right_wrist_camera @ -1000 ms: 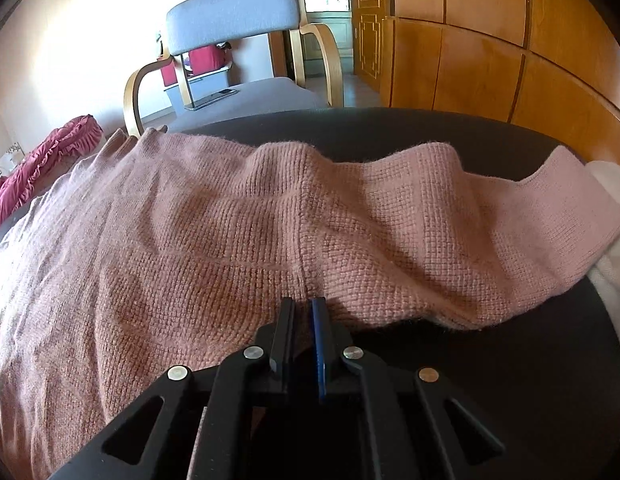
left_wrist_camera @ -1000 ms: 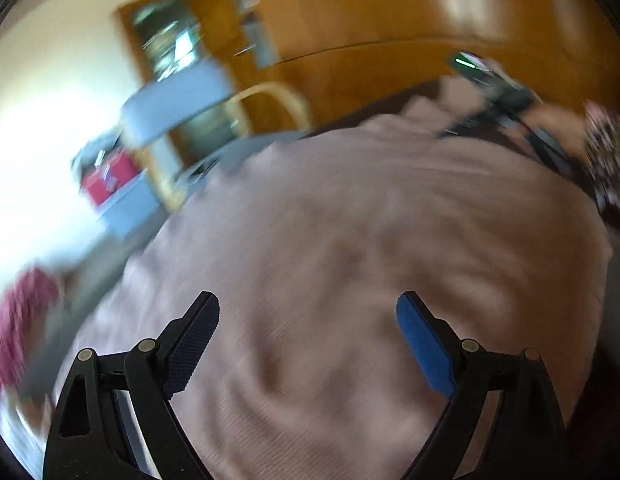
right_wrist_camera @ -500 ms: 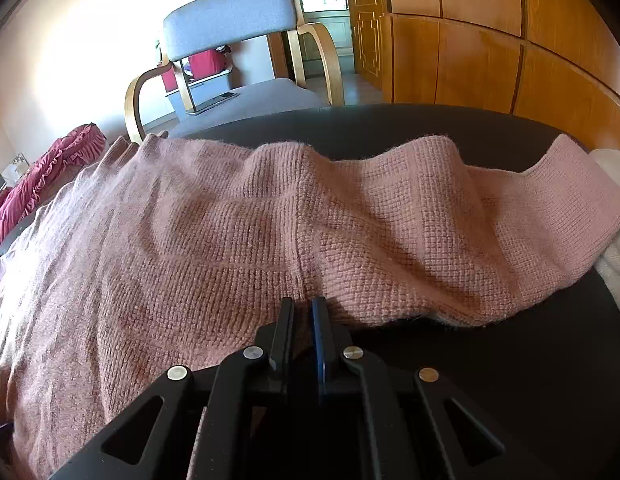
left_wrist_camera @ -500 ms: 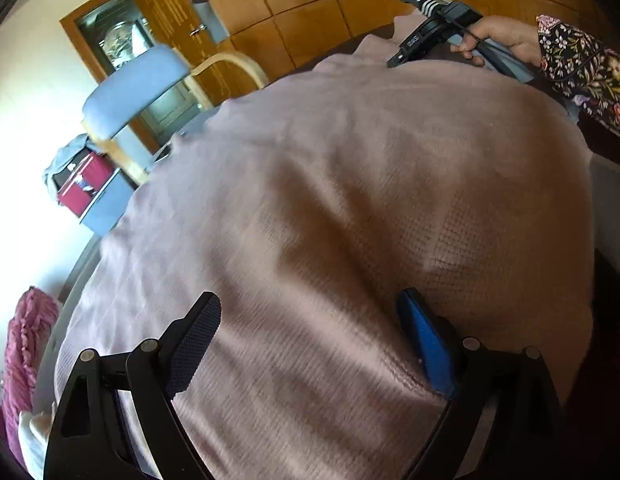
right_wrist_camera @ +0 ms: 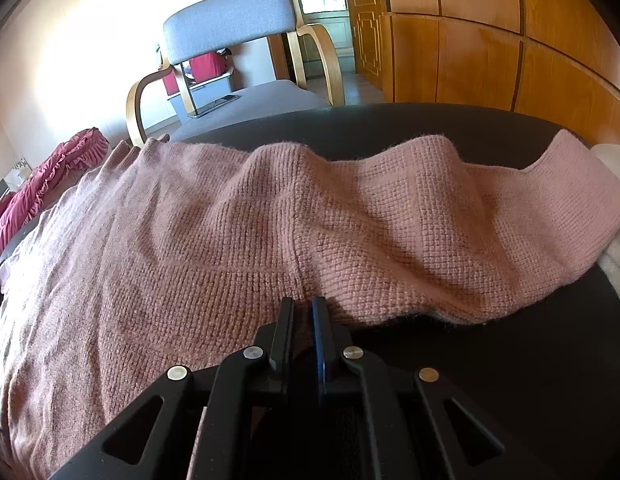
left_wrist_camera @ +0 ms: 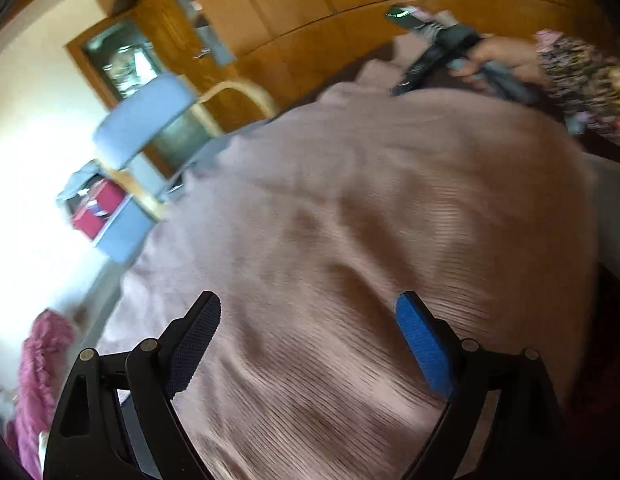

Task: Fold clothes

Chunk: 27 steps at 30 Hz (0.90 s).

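The pink knit sweater [right_wrist_camera: 270, 232] lies spread and rumpled on the dark surface [right_wrist_camera: 530, 360]. The right gripper [right_wrist_camera: 303, 308] pinches its near edge at six o'clock; the left gripper [left_wrist_camera: 308, 320] hovers above, fingers wide. Likely mid-fold: left needs its own hold.

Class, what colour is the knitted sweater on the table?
Dusty pink; the sweater shows best in the right wrist view.

Home room: wood-panelled wardrobe doors [right_wrist_camera: 490, 56], upholstered armchair [right_wrist_camera: 230, 28].
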Available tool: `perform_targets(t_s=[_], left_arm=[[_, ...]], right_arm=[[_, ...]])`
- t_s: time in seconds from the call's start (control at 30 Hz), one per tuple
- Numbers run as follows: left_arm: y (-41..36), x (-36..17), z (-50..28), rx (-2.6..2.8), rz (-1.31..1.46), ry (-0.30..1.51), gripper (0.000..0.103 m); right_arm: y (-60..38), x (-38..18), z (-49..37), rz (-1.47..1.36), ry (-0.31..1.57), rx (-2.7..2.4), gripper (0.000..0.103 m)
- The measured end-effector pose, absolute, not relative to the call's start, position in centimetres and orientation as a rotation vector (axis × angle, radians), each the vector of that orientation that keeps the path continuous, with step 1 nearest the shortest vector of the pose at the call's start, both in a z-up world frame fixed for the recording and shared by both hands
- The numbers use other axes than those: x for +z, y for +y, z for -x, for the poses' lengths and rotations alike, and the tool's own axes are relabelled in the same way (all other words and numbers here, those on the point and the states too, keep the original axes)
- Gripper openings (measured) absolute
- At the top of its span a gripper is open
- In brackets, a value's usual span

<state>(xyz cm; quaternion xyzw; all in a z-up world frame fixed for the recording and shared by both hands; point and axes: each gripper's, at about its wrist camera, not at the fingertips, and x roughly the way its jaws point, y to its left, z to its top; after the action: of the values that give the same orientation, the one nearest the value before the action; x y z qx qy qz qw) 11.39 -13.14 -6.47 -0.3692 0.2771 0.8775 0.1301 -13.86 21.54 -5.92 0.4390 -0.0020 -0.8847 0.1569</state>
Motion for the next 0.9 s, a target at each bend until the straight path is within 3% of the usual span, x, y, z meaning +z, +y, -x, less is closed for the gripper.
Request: perform_targets(t_s=[0.17,0.27,0.33,0.63,0.77,0.9], left_arm=[[-13.3,-6.9,-11.5,2.655,1.01,0.761,0.092],[-13.5,-7.2,-12.1,2.687,0.993,0.746,0.092],[-13.4,-7.3,-11.9,2.688,0.994,0.748,0.092],[-15.0,-6.9,-11.7,2.744,1.046,0.66,0.092],[-16.8,-7.1,-12.4,2.747,1.116,0.57,0.092],[-17.9,-6.1,-12.1,2.701,1.189,0.463,0.092]], right_arm=[[20.0,-4.9,12.9,-1.258,0.122,-2.566,0.011],[18.1,-3.0,10.0,-1.164,0.182,-2.588,0.021],[16.2,-2.2,7.6,-1.112,0.171,-2.511,0.022],[8.3,-4.7,-1.5,-0.984,0.533,-2.27,0.023],[12.6,-5.1,-0.8,-1.04,0.317,-2.307,0.033],[16.0,-5.7,0.2,-1.064,0.053,-2.281,0.032]])
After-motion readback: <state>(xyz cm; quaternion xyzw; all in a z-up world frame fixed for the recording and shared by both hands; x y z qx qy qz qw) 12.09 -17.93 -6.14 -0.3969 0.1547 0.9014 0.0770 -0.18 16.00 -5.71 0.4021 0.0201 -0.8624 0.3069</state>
